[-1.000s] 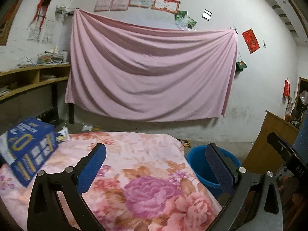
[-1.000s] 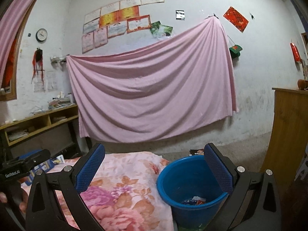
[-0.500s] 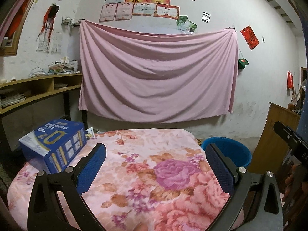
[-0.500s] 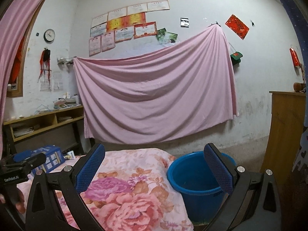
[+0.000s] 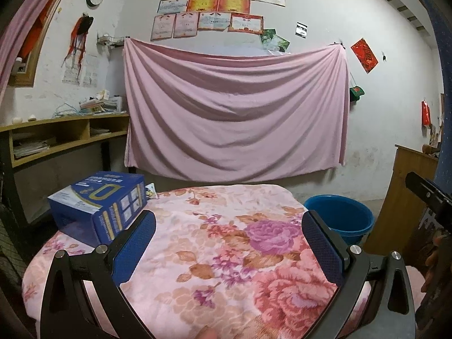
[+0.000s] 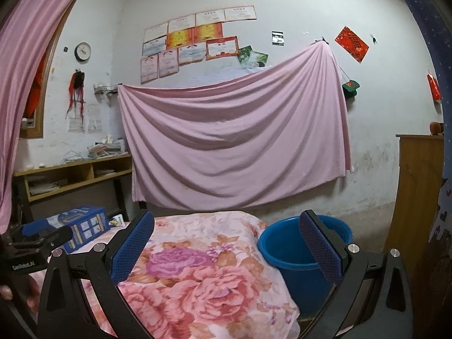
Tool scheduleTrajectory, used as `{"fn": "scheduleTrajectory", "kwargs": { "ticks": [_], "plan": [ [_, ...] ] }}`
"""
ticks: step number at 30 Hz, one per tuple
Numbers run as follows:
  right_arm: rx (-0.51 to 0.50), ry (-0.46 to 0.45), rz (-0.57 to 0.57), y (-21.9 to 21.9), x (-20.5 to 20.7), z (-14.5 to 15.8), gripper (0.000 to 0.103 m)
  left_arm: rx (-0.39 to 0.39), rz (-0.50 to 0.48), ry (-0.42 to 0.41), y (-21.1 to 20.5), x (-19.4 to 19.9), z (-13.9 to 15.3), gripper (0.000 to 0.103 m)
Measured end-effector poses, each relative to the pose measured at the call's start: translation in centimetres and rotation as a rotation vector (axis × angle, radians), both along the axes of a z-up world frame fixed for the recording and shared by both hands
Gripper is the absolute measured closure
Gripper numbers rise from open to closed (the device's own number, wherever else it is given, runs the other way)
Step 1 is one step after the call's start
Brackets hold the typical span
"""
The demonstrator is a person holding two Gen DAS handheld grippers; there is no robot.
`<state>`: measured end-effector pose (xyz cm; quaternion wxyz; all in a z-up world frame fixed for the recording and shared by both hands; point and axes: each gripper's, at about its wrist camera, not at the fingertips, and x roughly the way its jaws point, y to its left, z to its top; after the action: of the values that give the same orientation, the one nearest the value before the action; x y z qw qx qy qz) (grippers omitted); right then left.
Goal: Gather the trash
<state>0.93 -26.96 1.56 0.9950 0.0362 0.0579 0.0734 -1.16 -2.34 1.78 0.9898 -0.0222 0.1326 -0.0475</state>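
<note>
Both grippers are held wide open and empty above a table covered by a floral cloth.

Nearest, the left gripper [image 5: 227, 243] and right gripper [image 6: 226, 243] are seen with jaws spread and nothing between them. On the floral cloth [image 5: 226, 254], a blue box [image 5: 99, 203] is set at the far left. A blue bucket [image 6: 296, 254] is placed just beside the table's right edge. A pink sheet [image 5: 234, 113] is hung on the far wall.
</note>
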Motion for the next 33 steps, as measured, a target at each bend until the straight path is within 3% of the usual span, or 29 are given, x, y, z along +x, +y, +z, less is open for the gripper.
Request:
{"fn": "scheduleTrajectory", "kwargs": {
  "ticks": [20,33],
  "plan": [
    [-0.036,0.010,0.008,2.0,-2.3,-2.5,0.000,0.010,0.009,-0.012,0.7,-2.0,-2.8,0.002],
    [-0.044,0.067,0.013,2.4,-1.1,-4.0,0.000,-0.005,0.016,-0.002,0.3,-1.1,-4.0,0.002]
  ]
}}
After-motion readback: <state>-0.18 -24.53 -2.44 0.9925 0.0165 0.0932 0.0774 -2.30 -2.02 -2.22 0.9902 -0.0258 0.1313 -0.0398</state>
